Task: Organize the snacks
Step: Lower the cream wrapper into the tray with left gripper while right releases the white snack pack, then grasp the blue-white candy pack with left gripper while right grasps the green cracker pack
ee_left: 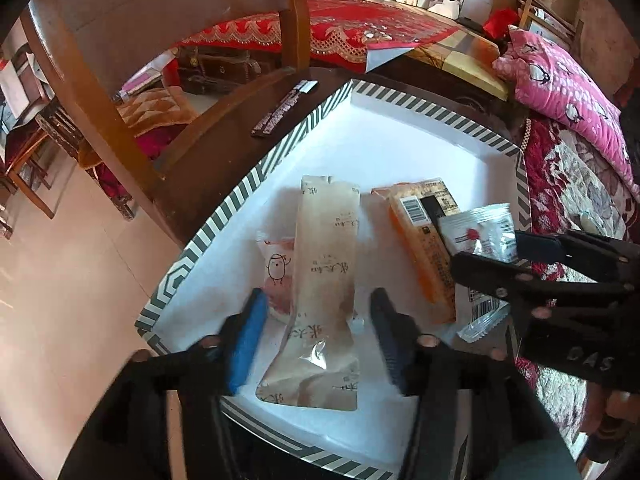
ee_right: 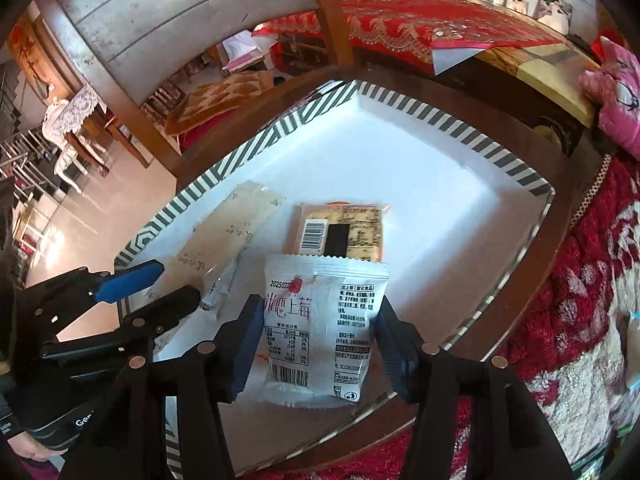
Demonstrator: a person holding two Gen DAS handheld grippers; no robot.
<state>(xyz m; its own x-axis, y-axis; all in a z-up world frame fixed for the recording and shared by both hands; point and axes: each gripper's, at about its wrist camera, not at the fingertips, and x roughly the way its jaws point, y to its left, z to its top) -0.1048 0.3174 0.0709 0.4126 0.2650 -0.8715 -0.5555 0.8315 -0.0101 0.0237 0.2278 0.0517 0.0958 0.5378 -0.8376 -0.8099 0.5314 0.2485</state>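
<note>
A white tray with a striped rim (ee_left: 256, 172) (ee_right: 420, 114) holds snacks. A long beige packet (ee_left: 326, 280) (ee_right: 228, 236) lies in it over a small pink-white packet (ee_left: 276, 268). An orange packet with a barcode (ee_left: 424, 240) (ee_right: 340, 232) lies beside it. My left gripper (ee_left: 320, 340) is open, its fingers on either side of the beige packet's near end. My right gripper (ee_right: 316, 344) is shut on a white strawberry packet (ee_right: 320, 320) (ee_left: 480, 232) and holds it over the tray's right part.
The tray sits on a dark round table (ee_right: 516, 292). A dark striped stick packet (ee_left: 284, 108) lies on the table beyond the tray. A wooden chair (ee_left: 100, 92) stands at left. Red floral bedding (ee_right: 592, 280) and a pink pillow (ee_left: 560, 92) lie at right.
</note>
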